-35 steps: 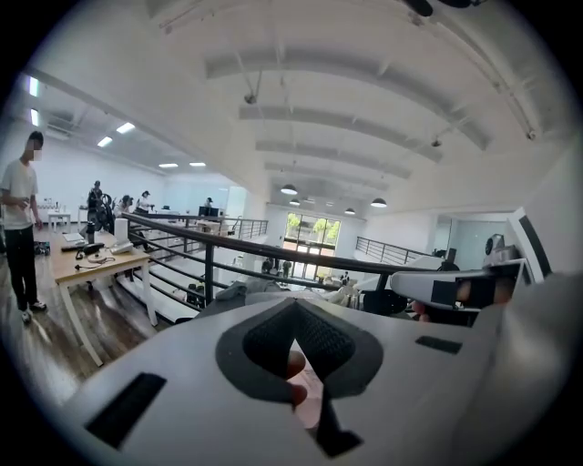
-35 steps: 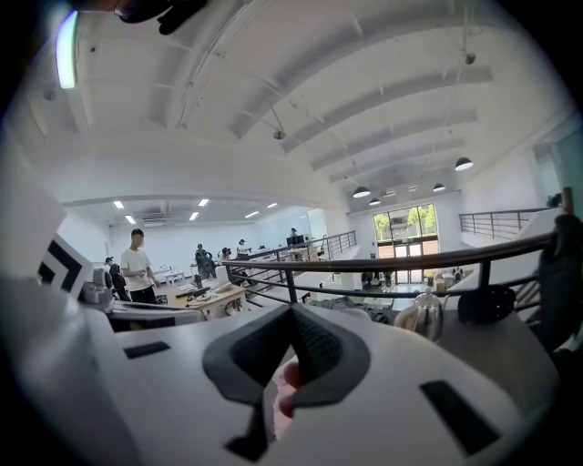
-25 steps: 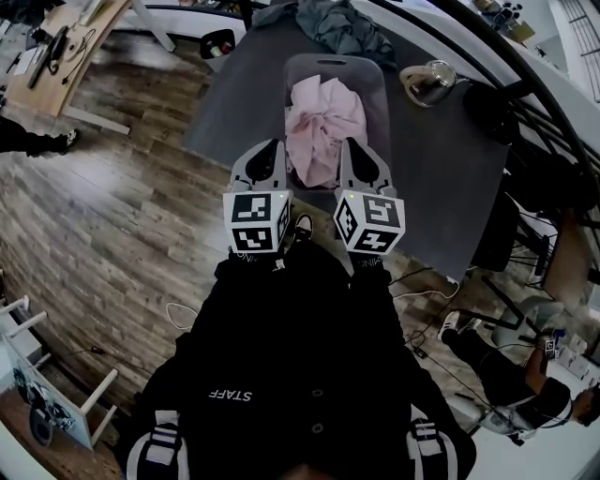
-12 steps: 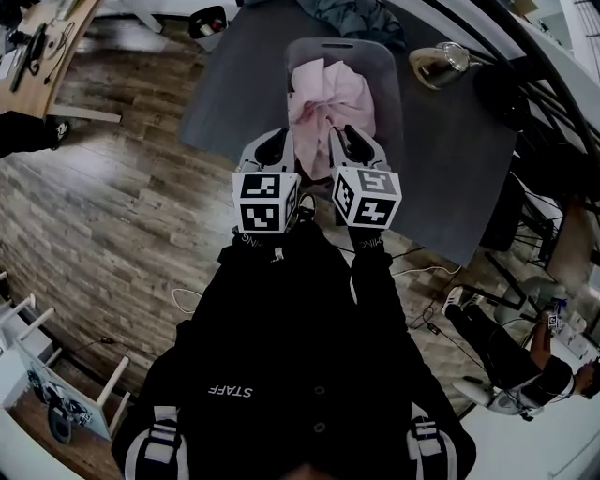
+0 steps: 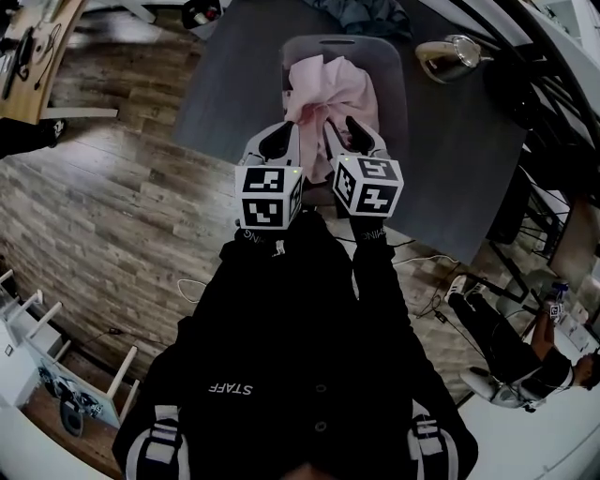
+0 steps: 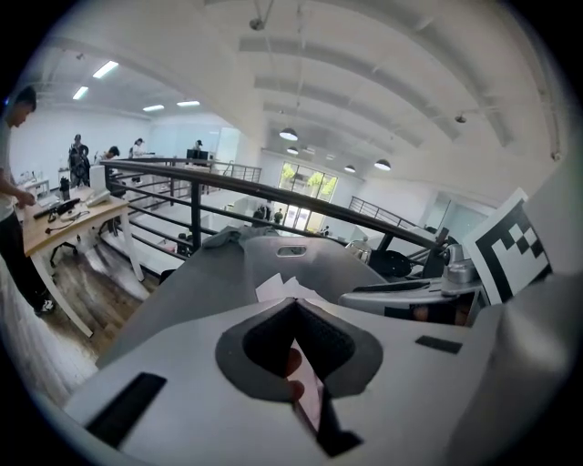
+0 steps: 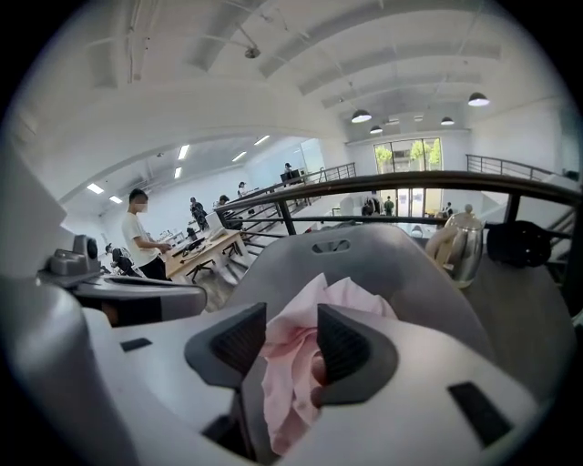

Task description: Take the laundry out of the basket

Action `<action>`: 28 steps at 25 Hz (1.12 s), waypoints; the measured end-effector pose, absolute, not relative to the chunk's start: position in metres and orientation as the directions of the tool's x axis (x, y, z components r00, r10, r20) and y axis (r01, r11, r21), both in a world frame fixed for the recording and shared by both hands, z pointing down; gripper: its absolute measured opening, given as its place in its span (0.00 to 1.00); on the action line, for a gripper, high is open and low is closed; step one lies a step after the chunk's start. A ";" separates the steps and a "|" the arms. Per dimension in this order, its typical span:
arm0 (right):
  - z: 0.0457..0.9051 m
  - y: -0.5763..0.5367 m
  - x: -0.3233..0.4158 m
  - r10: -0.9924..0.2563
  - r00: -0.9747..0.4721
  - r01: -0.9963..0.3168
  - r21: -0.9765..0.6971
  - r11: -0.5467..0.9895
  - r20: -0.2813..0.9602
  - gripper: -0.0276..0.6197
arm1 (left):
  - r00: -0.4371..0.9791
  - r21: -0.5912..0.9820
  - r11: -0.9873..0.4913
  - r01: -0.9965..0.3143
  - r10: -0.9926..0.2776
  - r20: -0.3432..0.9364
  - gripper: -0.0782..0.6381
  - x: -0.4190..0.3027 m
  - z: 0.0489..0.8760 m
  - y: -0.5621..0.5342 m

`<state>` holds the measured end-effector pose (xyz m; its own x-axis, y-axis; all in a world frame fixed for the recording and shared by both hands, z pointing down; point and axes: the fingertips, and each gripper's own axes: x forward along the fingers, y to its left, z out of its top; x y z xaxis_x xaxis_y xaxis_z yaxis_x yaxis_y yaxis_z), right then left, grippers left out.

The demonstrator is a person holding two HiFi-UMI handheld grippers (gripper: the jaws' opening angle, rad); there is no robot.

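A grey laundry basket (image 5: 342,42) stands on a dark grey table (image 5: 234,94) with crumpled pink laundry (image 5: 328,84) heaped in it. Both grippers are at the basket's near edge, side by side. My left gripper (image 5: 279,136) is shut, and a thin fold of the pink laundry (image 6: 307,391) is pinched between its pads. My right gripper (image 5: 354,131) has its jaws opening. A bunch of the pink laundry (image 7: 291,382) hangs loosely in the gap between its pads. In both gripper views the basket (image 7: 364,250) rises just ahead.
A glass kettle (image 5: 450,56) stands on the table to the right of the basket. A heap of grey-green clothes (image 5: 361,11) lies behind the basket. Wooden floor lies to the left of the table. A person (image 7: 141,232) stands at a desk far off.
Both grippers have moved forward and closer together, onto the near side of the pink laundry. The right gripper's jaws have parted.
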<state>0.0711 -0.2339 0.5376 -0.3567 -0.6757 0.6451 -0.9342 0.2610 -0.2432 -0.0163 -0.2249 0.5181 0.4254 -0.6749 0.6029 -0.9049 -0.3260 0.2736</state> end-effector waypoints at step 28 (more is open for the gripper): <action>0.679 -0.255 0.074 -0.384 -0.367 -0.928 -0.304 0.216 0.848 0.73 | 0.427 0.306 -0.298 -0.904 -0.628 0.651 0.11 -0.004 0.539 -0.256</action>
<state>0.0742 -0.2545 0.6793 -0.3667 -0.3837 0.8475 -0.9280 0.2156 -0.3039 -0.0041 -0.2555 0.5393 0.4270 -0.6276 0.6510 -0.9042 -0.2975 0.3063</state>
